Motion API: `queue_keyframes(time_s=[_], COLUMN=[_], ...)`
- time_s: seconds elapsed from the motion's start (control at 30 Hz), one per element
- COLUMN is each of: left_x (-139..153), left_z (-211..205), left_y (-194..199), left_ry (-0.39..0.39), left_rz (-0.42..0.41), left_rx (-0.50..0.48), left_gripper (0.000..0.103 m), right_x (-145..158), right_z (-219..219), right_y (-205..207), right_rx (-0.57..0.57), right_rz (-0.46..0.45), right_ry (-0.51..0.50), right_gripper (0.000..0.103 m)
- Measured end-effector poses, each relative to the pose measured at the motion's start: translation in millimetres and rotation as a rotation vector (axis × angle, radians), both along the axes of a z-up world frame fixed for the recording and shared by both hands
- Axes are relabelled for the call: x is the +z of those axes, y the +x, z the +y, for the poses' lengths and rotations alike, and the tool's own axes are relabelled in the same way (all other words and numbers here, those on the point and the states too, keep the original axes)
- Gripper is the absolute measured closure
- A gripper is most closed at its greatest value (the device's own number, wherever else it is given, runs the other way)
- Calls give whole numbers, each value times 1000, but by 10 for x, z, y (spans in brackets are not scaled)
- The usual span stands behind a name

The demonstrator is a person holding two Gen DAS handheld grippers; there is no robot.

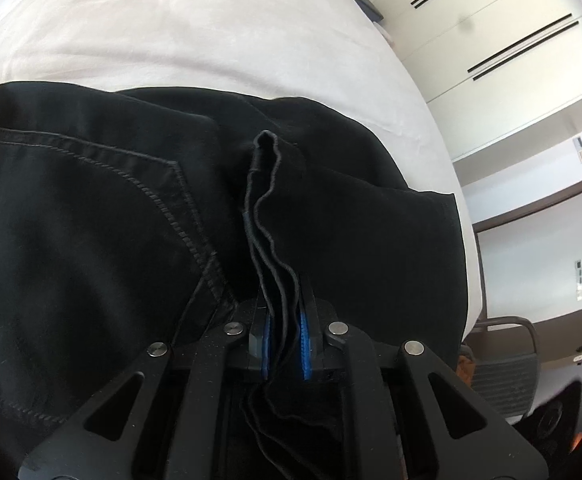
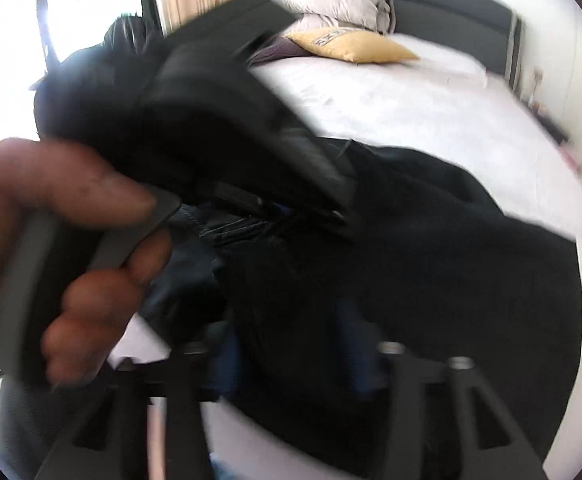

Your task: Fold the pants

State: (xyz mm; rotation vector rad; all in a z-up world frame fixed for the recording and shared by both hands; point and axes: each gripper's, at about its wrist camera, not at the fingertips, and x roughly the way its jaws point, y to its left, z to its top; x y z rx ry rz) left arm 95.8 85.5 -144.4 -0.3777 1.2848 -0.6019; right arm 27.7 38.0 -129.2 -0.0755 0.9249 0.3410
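Black pants (image 1: 91, 208) lie on the white bed (image 1: 211, 32), back pocket and a copper rivet showing at the left. My left gripper (image 1: 285, 320) is shut on a folded edge of the pants, several cloth layers pinched between its blue pads (image 1: 305, 340). In the blurred right wrist view the pants (image 2: 431, 260) drape over my right gripper (image 2: 291, 344), and cloth hides its fingers. The left gripper's body (image 2: 251, 120) and the person's hand (image 2: 71, 220) fill the left of that view.
White wardrobe doors (image 1: 511, 60) stand beyond the bed's right edge. A dark chair (image 1: 503, 360) is at the lower right. A yellow pillow (image 2: 355, 46), grey pillows (image 2: 343, 4) and a dark headboard (image 2: 451, 4) are at the bed's far end.
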Motion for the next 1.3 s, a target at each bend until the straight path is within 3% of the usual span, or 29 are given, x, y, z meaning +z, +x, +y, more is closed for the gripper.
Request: queue_keyframes(time_s=[0.2,0.33,0.4,0.47,0.53,0.57,0.6,0.63,0.7,0.77,0.83,0.9,0.97,1.0,1.07,1.1,1.13,1.17,1.2,1.27,1.3], left_x=[424,736,712,520,271,95,18,2,-10,-47,-84,25,192,251,207,115,25,-53,-72,-76,-68], left_z=[136,31,-121,-243,-308,-322,-295,-241,-77,124,210,239,340,349,290,265,156,171,219,242,252], left_y=[-146,-236,-285,-347,-439,-519,-593,-688,-864,-971,-1016,-1082,-1163,-1214,-1241,-1251,-1230,-1274,-1330,-1387,-1410], left_ry=[148,96,37,0,22,42,35,19,-5,-68,-104,-82,-126,-153,-132,-105,-85,-85,-98,-116,-119], left_rz=[-134,-222,-219,-176,-117,-84,-90,-121,-143,-127,-107,-128,-179,-198,-190,-167,-145,-140,-156,-149,-150], left_rx=[11,-5,-50,-108,-130,-130,-128,-120,-111,-74,-45,-28,-28,-34,-40,-39,-38,-36,-28,-9,4], left_gripper=[89,89,89,89,89,89,89,89,89,89,89,89,89,89,89,89,89,89,89,89,89], right_x=[543,552,419,275,66,-66,-202,-297,-398,-426,-304,-89,71,98,-50,-237,-389,-449,-457,-477,-405], right_z=[-1047,-1893,-2126,-2172,-2129,-2172,-2227,-2302,-2513,-2587,-2581,-2464,-2294,-2150,-1921,-1855,-1843,-1866,-1910,-1982,-2005], right_y=[-120,184,359,501,634,682,719,731,723,724,641,445,190,65,-89,-159,-222,-302,-379,-383,-392], right_rx=[-162,-309,-311,-319,-288,-320,-369,-372,-390,-415,-428,-348,-241,-184,-124,-142,-166,-175,-183,-203,-216], right_rz=[-57,-26,23,68,128,153,177,187,177,182,186,162,145,165,226,278,304,261,235,283,306], right_ry=[281,493,631,690,754,728,693,723,780,801,788,868,968,987,975,954,932,888,835,833,810], right_gripper=[31,31,31,31,31,31,34,38,65,67,64,49,33,28,27,29,38,67,81,80,68])
